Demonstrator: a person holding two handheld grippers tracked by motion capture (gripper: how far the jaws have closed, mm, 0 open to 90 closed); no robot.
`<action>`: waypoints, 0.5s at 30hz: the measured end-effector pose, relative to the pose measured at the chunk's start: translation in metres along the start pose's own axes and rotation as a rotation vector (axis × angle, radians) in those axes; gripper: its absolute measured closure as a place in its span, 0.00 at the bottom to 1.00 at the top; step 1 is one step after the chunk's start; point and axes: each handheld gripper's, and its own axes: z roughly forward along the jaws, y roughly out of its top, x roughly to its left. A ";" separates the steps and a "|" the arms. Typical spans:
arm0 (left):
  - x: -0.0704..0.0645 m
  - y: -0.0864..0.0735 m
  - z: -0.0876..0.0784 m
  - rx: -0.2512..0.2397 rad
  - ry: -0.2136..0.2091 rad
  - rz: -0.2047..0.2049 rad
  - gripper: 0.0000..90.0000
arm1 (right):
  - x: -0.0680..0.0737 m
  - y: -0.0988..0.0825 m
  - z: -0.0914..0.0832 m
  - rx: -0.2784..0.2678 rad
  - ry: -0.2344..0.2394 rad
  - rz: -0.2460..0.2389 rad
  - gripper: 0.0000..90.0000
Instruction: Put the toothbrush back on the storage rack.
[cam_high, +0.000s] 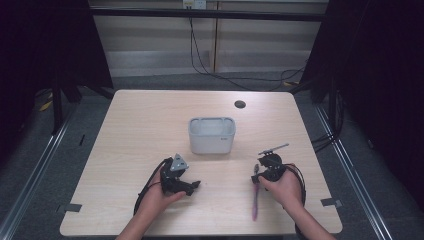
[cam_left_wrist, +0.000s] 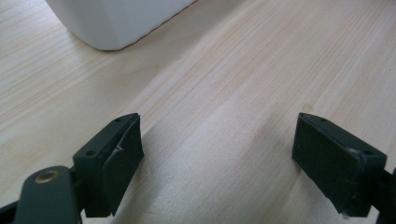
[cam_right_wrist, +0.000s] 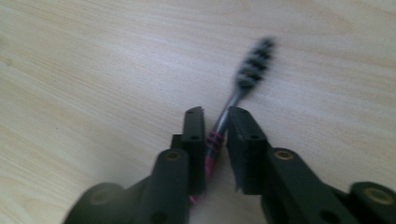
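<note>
The right gripper (cam_right_wrist: 215, 122) is clamped on the neck of a light, stiff, slim toothbrush (cam_right_wrist: 252, 70) lying on the table (cam_high: 140, 130), best held there, while the left gripper (cam_left_wrist: 217, 154) is held apart, empty, near the white bin (cam_high: 212, 135).

Brush head (cam_right_wrist: 254, 65) blurred; white container (cam_left_wrist: 116, 21) cut off.

Two hand-held grippers, lower centre of the high view: left gripper (cam_high: 192, 186) black, topped by a grey three-cornered plate with dark holes; right gripper (cam_high: 258, 172) black, carrying a thin grey bar. Black cables looped beside each; bare forearms, no sleeves visible. Jaws matte black, blocky, with flat pads (cam_left_wrist: 122, 161), small screw holes and brass-coloured pivot rivets.
</note>
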 end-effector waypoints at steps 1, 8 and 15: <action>0.000 0.000 0.000 0.000 0.000 0.000 0.17 | 0.000 0.000 0.000 0.000 0.000 0.000 0.89; 0.000 0.000 0.000 0.000 0.000 0.000 0.17 | -0.002 0.004 0.002 -0.008 -0.010 0.007 0.93; 0.000 0.000 0.000 0.000 0.000 0.000 0.17 | -0.006 0.006 0.000 -0.029 0.013 0.012 0.93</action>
